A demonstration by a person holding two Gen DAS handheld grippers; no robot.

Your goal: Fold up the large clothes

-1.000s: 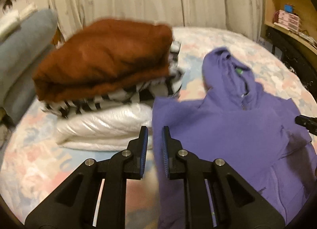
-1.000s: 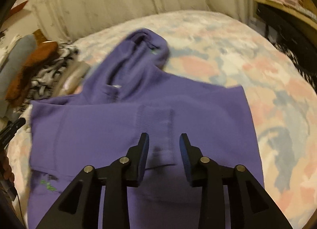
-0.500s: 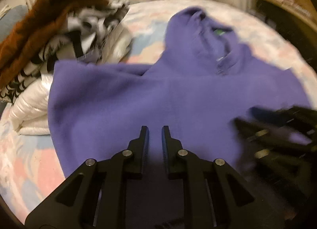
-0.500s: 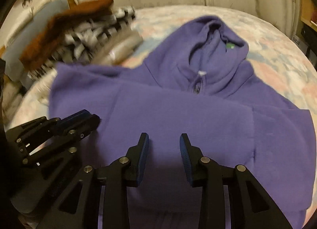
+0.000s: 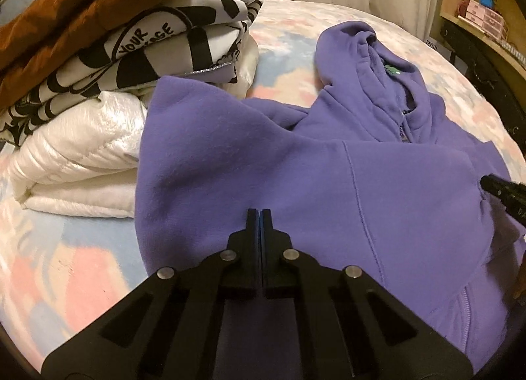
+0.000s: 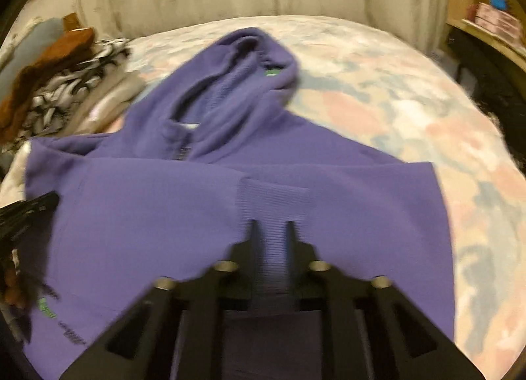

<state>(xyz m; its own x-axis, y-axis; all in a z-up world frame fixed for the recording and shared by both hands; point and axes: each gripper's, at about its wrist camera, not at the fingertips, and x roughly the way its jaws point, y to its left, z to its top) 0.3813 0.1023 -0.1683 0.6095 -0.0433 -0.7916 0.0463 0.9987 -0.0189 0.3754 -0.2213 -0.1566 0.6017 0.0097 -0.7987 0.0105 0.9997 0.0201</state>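
A purple zip hoodie (image 5: 328,182) lies flat on the bed, hood away from me and its sleeves folded across the chest. My left gripper (image 5: 259,215) hovers low over its left half, jaws shut with nothing seen between them. In the blurred right wrist view the hoodie (image 6: 164,215) fills the middle. My right gripper (image 6: 271,227) is over the ribbed sleeve cuff (image 6: 276,196); its jaws are closing, and the cuff shows in the gap between them. Each gripper peeks into the other's view: the right gripper (image 5: 503,192) at the right edge, the left gripper (image 6: 29,212) at the left.
A pile of folded clothes stands left of the hoodie: a brown garment (image 5: 82,2) on top, a black-and-white one (image 5: 131,51), a white puffy jacket (image 5: 75,156) below. The pastel bedspread (image 5: 65,265) shows around them. A shelf (image 5: 476,18) is at the right, curtains behind.
The left gripper's jaws have come together as it sank toward the hoodie. The right gripper's jaws have narrowed and it has swung back over the sleeve cuff.
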